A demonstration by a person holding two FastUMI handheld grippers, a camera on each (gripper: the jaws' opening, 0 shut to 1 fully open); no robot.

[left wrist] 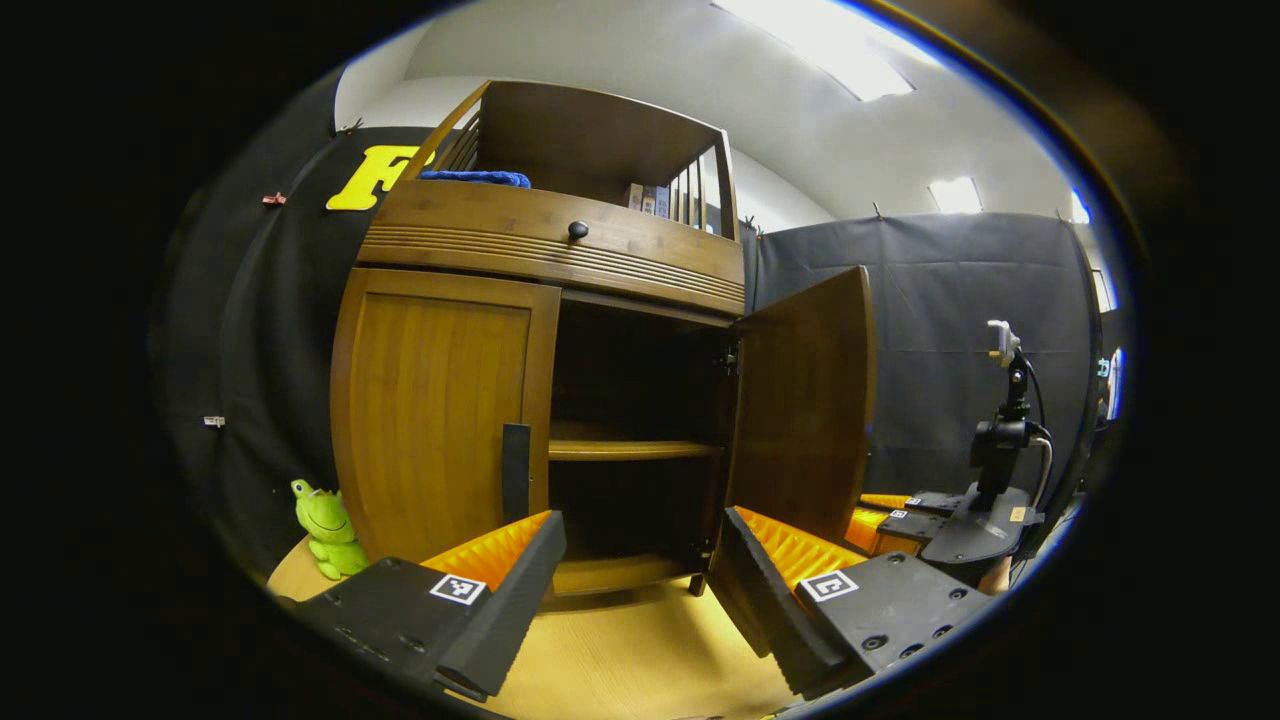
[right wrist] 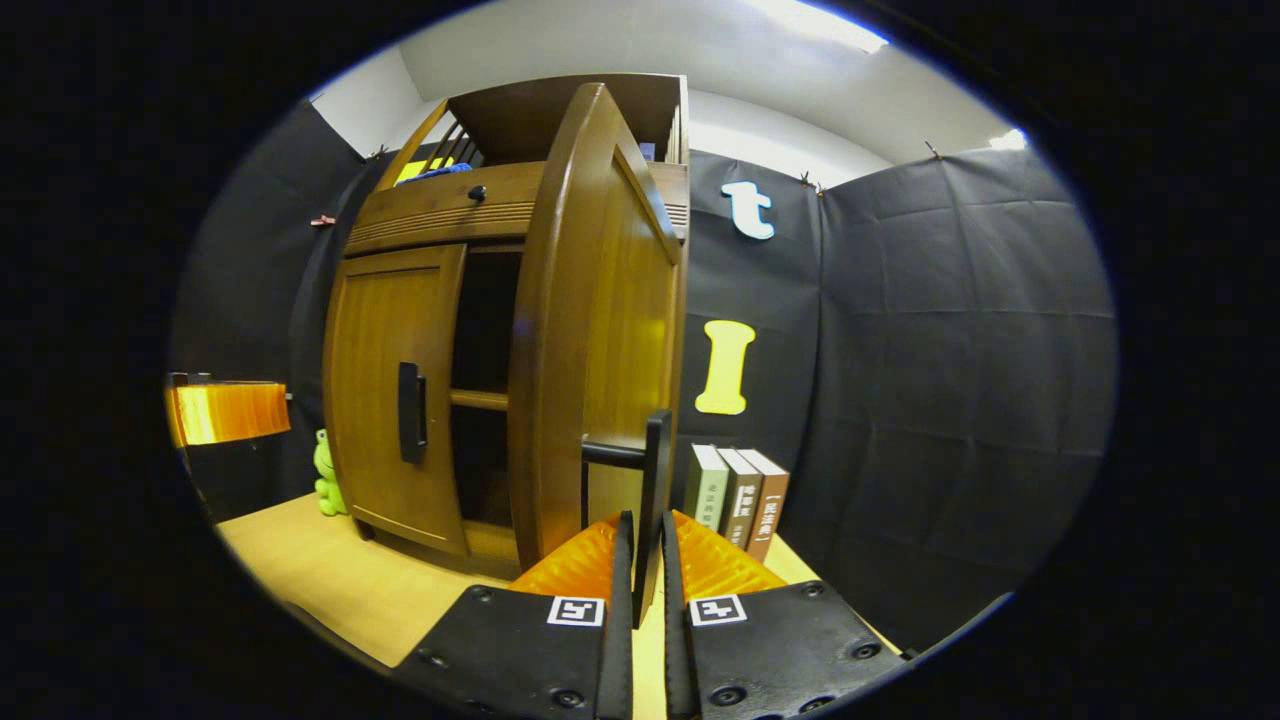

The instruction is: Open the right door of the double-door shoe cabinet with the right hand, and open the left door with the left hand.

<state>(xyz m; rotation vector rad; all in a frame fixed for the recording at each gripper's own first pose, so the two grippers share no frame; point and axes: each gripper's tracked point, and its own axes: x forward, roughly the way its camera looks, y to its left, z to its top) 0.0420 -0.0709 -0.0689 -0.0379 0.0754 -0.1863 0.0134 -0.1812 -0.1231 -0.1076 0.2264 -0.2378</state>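
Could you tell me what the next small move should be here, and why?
Probably bring the open left gripper forward onto the dark vertical handle of the closed left wooden door and close on it. The right wooden door is already swung open, with the right gripper shut on its dark handle, so only the left door remains.

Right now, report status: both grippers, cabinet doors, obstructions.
Right gripper shut on the open right wooden door's black bar handle. Left gripper open, short of the closed left wooden door's black handle. Nothing between them.
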